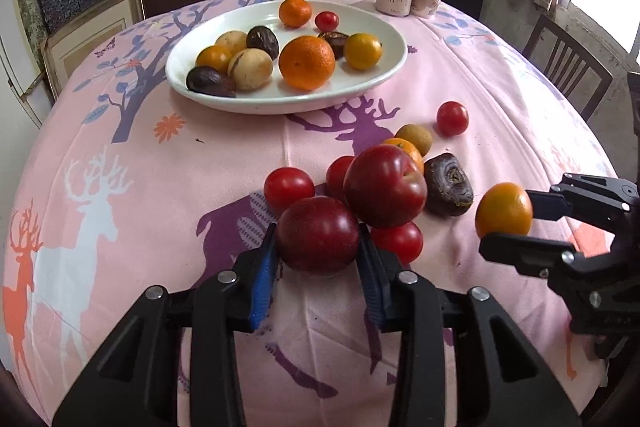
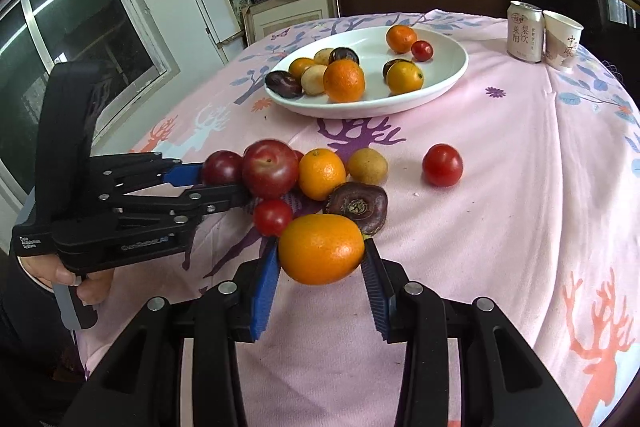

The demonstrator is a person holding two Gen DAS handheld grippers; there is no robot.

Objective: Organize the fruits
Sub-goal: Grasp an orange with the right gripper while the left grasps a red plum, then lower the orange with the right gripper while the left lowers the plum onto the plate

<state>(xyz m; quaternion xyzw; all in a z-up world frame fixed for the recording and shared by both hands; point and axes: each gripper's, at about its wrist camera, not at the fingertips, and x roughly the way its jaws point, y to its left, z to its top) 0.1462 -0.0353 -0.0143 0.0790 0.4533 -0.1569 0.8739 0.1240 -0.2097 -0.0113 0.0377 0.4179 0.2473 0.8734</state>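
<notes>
My left gripper (image 1: 318, 247) is shut on a dark red plum (image 1: 318, 233) at the near side of a fruit pile; it also shows in the right wrist view (image 2: 218, 179). My right gripper (image 2: 320, 259) is shut on an orange kumquat (image 2: 321, 254), which also shows in the left wrist view (image 1: 503, 210). The pile holds a bigger red plum (image 1: 384, 185), cherry tomatoes (image 1: 289, 187), a small orange (image 2: 321, 173), a brown longan (image 2: 367, 166) and a dark wrinkled fruit (image 2: 356, 206). A white plate (image 1: 360, 95) farther back holds several fruits.
A lone cherry tomato (image 2: 442, 165) lies right of the pile. A drink can (image 2: 524, 31) and a paper cup (image 2: 562, 39) stand at the table's far right. The table has a pink deer-print cloth (image 1: 140, 187). A wooden chair (image 1: 568, 67) stands beyond the right edge.
</notes>
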